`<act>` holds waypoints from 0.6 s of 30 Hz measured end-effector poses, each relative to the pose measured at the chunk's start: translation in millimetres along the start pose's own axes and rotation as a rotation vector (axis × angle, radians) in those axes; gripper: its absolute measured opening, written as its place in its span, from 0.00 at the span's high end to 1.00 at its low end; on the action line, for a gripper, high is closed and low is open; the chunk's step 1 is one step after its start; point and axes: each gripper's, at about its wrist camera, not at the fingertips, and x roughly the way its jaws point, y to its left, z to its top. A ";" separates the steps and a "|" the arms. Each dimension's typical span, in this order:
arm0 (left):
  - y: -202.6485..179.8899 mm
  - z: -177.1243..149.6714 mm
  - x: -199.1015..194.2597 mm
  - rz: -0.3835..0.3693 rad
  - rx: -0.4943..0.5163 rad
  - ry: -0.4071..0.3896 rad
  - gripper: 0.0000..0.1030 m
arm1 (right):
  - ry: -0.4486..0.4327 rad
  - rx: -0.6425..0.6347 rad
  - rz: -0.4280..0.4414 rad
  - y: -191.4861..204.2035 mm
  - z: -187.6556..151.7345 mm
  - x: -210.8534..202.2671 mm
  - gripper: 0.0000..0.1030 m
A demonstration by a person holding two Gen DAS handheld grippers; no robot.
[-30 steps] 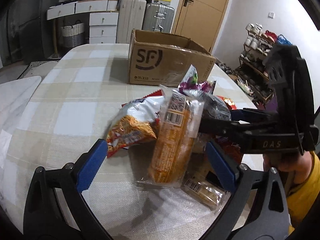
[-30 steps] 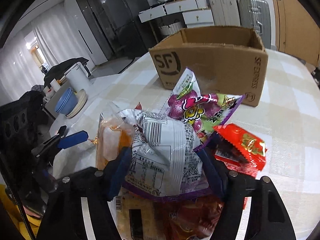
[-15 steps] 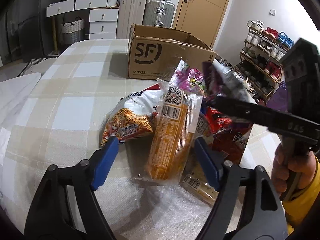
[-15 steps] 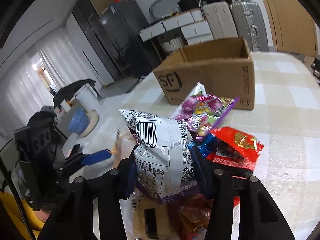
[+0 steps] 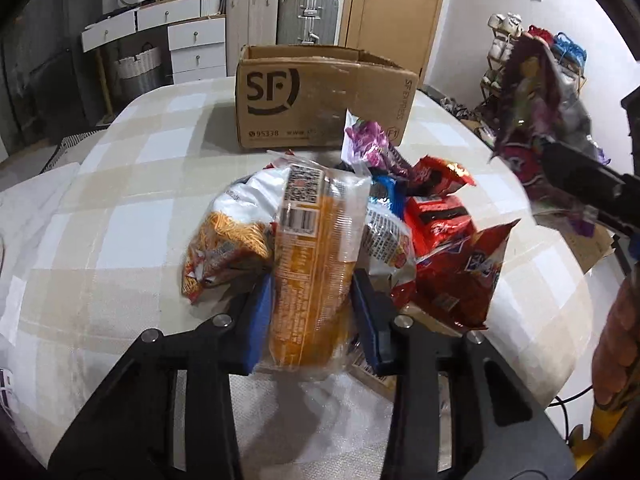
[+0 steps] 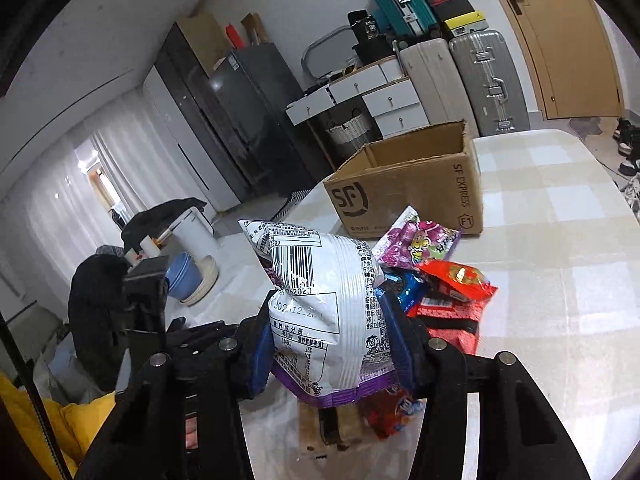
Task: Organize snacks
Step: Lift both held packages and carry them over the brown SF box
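Left gripper: blue pads clamped on both sides of the clear-wrapped pack of orange biscuits, which is held upright at the near edge of the snack pile on the checked beige-and-white tablecloth. The orange-and-white noodle-snack bag is touching the pack's left side; the red crisp bag lies just to its right.

Right gripper: pads closed on the silver-white foil bag with purple bottom edge and barcode, held clear above the table; in the left view the same bag is blurred, raised well above the pile.

Against the earlier frames: left gripper was wide open around the biscuit pack, now closed onto it. The foil bag, gripped low in the pile a second ago, has been lifted higher and to the right.

Pose: both grippers are pointed towards the open brown cardboard SF box, which stands beyond the pile. The purple candy bag and red packet remain on the cloth near the box.
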 end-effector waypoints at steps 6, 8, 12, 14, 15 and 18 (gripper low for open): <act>2.8 -2.9 -2.4 -0.023 0.004 -0.007 0.68 | -0.001 0.025 -0.006 -6.8 -7.4 -2.7 0.51; 6.2 -3.8 -5.2 -0.040 -0.004 -0.005 0.68 | -0.001 0.030 -0.005 -6.5 -8.0 -2.9 0.51; 13.4 -4.6 -16.1 -0.090 -0.026 -0.009 0.69 | -0.009 0.029 -0.006 -4.0 -6.9 -4.0 0.51; 15.6 -4.9 -25.0 -0.098 -0.031 -0.024 0.69 | -0.014 0.026 -0.008 -1.5 -5.8 -5.6 0.51; 16.2 -4.9 -30.2 -0.105 -0.033 -0.034 0.69 | -0.016 0.024 -0.009 -0.1 -4.8 -5.9 0.51; 17.0 -4.4 -43.8 -0.129 -0.035 -0.054 0.69 | -0.020 0.019 -0.013 3.8 -3.0 -6.8 0.51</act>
